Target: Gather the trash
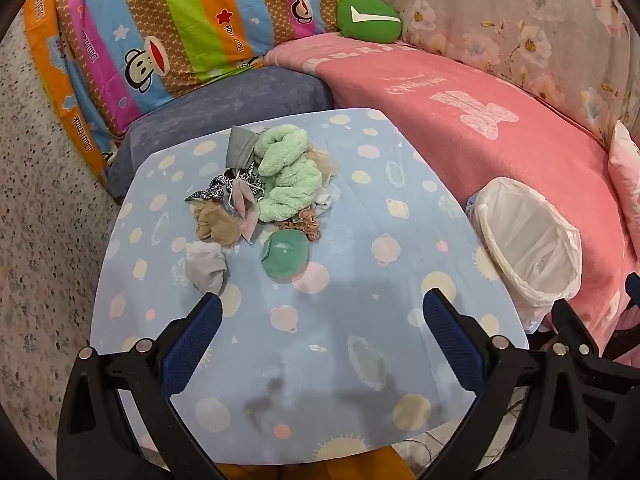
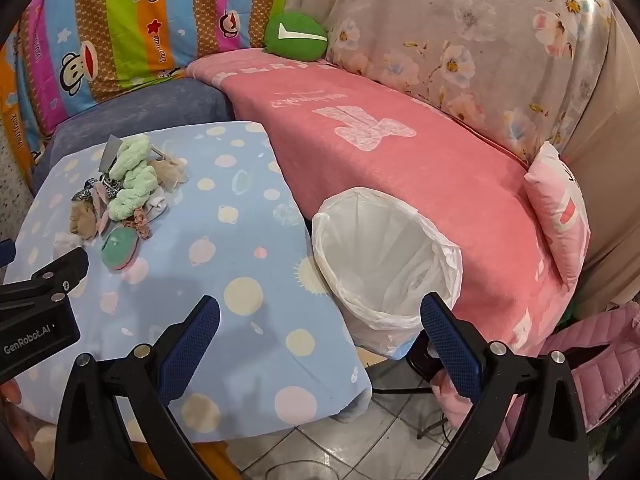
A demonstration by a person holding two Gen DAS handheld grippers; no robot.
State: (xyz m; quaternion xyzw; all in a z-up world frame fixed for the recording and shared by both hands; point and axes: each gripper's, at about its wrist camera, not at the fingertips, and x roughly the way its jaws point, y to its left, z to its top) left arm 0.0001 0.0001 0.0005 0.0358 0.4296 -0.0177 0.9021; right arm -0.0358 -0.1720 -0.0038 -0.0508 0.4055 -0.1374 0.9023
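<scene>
Green pad (image 1: 285,255) beyond spread jaws, white-lined bin (image 1: 527,245) right

Both grippers, the left gripper (image 1: 322,320) and the right gripper (image 2: 320,320), share one build: black plastic arms with triangular cut-outs, round silver screws at the joints, and fingers (image 1: 454,340) faced with blue, finely dimpled pads. White "GenRobot.AI" lettering marks the left unit's black housing (image 2: 36,328).

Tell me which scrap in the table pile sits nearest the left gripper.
The crumpled grey cloth, at the pile's near-left edge, just ahead of the left gripper; the round green pad lies farther off.
</scene>
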